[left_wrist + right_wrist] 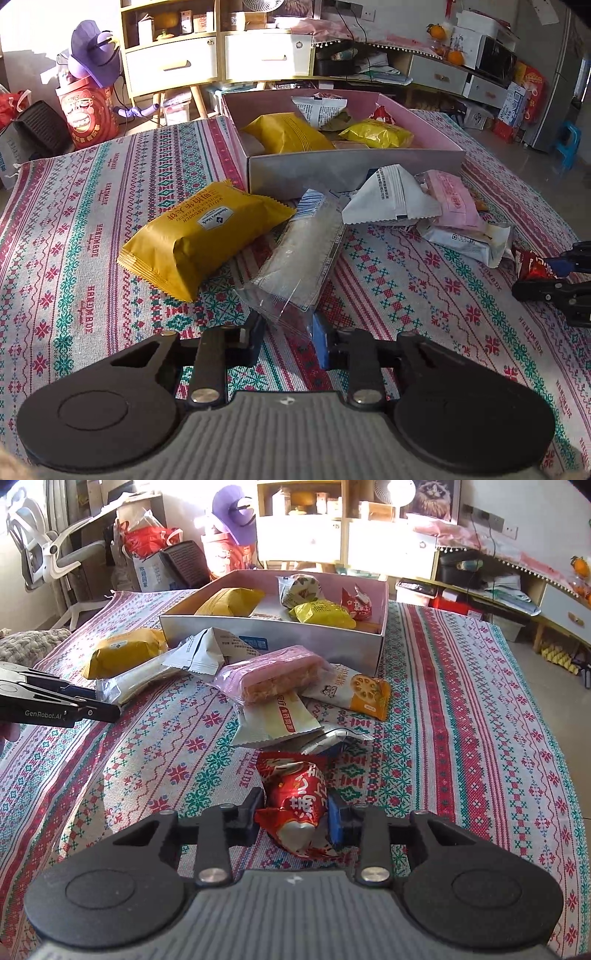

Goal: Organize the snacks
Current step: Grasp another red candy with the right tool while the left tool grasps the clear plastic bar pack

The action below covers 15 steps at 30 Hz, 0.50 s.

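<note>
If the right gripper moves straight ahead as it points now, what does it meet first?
The right gripper is already shut on the red snack packet. Straight beyond lies the pile's white-and-yellow packet, probably first; depth is unclear.

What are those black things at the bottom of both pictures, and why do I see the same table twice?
They are hand-held tongs, one per hand, each carrying its own camera; no robot arm here. The left tongs grip the end of a clear-wrapped snack bar. The right tongs grip a red snack packet. More wrapped snacks lie loose on the patterned tablecloth, among them a yellow waffle pack. Behind them stands an open box already holding several snacks.
</note>
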{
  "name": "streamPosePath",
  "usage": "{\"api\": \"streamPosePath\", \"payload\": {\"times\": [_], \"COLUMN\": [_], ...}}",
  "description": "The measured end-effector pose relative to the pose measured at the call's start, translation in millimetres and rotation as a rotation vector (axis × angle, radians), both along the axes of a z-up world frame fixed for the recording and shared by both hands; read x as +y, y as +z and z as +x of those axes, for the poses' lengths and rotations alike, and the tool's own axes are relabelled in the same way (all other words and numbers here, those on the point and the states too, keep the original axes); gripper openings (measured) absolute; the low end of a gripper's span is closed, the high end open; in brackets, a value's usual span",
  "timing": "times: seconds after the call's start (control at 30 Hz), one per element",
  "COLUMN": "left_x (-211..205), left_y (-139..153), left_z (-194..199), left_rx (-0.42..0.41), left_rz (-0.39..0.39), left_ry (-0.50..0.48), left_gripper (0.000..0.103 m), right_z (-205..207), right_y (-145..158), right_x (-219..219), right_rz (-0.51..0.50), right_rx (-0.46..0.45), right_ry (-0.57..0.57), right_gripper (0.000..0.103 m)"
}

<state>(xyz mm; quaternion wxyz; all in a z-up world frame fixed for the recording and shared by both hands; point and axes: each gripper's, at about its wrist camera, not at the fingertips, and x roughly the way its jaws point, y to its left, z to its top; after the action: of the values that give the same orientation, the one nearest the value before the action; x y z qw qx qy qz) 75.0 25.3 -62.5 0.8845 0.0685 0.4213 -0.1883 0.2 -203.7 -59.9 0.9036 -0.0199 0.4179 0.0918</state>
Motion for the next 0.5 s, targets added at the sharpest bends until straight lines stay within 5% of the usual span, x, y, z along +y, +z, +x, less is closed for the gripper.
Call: {"api": "streamPosePath", "payload": {"times": [0.23, 0.37, 0.5], "left_x": [-6.5, -8.0, -12.3], "left_y": [3.2, 6.1, 10.8], "left_z": [-10.4, -9.5, -1.0], "left_rx": [0.031, -0.019, -0.046], "left_rz": [0.065, 0.102, 0.089], "left_ry": [-0.066, -0.039, -0.034], "left_gripper": [0.036, 0.067, 0.068], "right_z": [-3.4, -4.8, -2.0], "right_y": [2.3, 4.5, 6.8], "right_x": [13.3, 19.1, 23.2], "right_rz": [0.019, 0.025, 0.042], "right_rx": [0.016, 0.021, 0.029], "right_ry": [0.062, 0.077, 0.076], "right_gripper": [0.032, 0.032, 0.032]}}
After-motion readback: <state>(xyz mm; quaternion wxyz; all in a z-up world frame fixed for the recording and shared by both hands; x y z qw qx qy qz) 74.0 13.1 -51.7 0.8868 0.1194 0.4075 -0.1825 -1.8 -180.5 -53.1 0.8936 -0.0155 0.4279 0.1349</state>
